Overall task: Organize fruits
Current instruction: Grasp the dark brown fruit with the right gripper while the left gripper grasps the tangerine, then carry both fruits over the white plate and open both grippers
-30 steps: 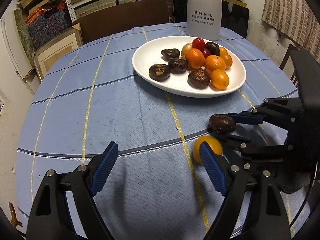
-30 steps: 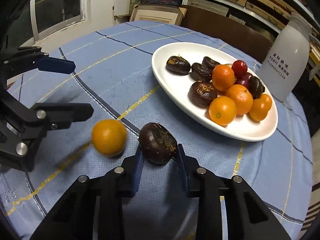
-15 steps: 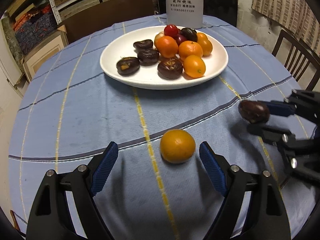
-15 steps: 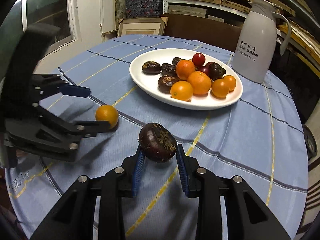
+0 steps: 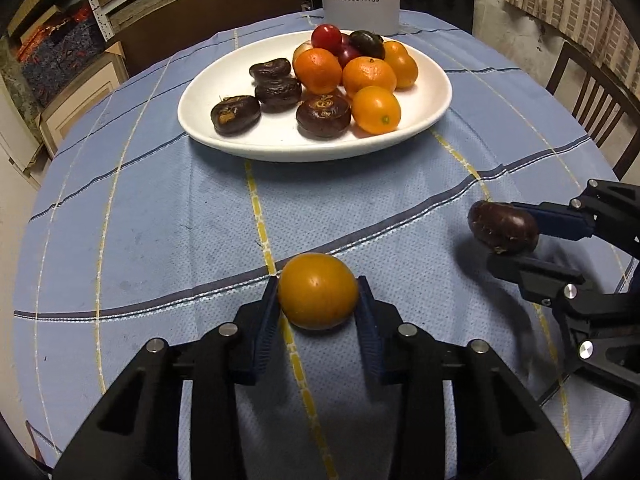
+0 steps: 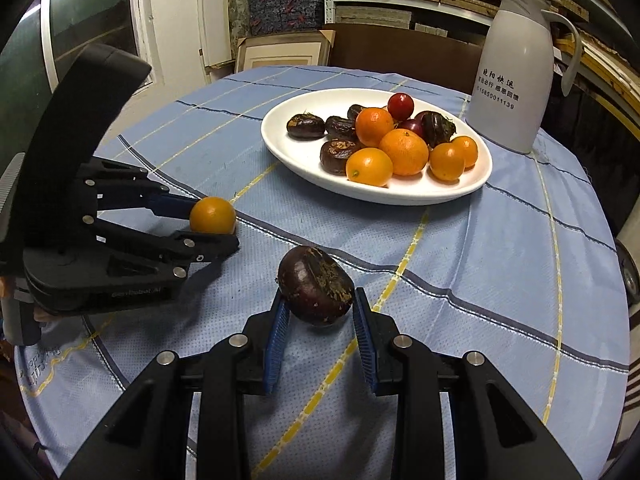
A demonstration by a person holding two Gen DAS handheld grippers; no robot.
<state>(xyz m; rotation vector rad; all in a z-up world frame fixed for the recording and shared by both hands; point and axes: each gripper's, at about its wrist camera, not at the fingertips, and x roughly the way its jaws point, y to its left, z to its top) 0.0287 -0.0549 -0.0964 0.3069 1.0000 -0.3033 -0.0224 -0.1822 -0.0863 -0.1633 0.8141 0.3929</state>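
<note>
So: left gripper (image 5: 318,300) has both blue pads (image 5: 267,320) pressed against the sides of the orange (image 5: 318,291), fruit seated between the fingertips and sticking out past them. Clamped. From the right wrist view the same orange (image 6: 212,215) sits between the left gripper's (image 6: 208,226) two fingers, low over the cloth; can't tell if it touches the tablecloth or is just above it.

Right gripper (image 6: 318,308) is closed on the dark chestnut-like fruit (image 6: 315,291), pads on both flanks, most of the fruit riding above and ahead of the tips. In the left wrist view that fruit (image 5: 503,228) is pinched at the very end of the right gripper (image 5: 508,236) and looks lifted off the cloth, shadow below it.

Both held fruits are on the near side of the white plate (image 5: 434,92), well apart from it. The two grippers are near each other, orange to the left of the dark fruit.

Plate (image 6: 460,190) holds a pile: several oranges, several dark fruits, a red round one (image 6: 401,106) at the back. Dark ones mostly on the plate's left, oranges to the right.

White jug (image 6: 516,80) with printed text stands just behind the plate. All on a blue checked tablecloth (image 5: 160,208). Wooden chair (image 5: 592,96) at the table's right edge, shelving behind.
</note>
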